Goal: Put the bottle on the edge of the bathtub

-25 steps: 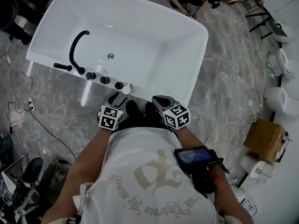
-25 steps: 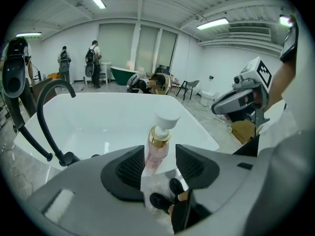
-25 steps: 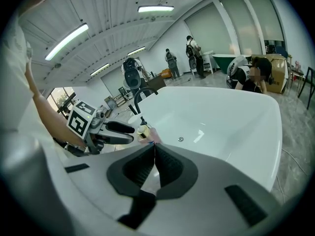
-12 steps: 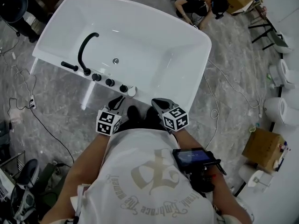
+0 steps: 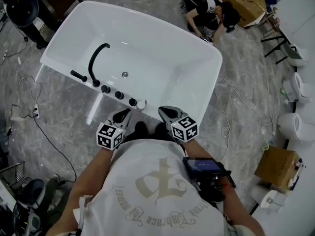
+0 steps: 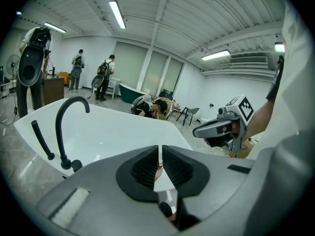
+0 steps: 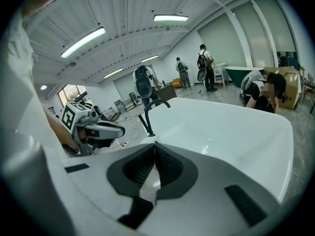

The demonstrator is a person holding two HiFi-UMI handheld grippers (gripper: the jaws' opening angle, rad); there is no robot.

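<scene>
Just beside the black knobs (image 5: 119, 95) sits a small white bottle (image 5: 141, 104).

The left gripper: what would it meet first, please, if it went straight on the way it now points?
Probably the near tub rim, by the bottle. The left gripper, its jaws just closed on nothing, points forward and down at it, though depth is unclear and it might clear the rim.
</scene>
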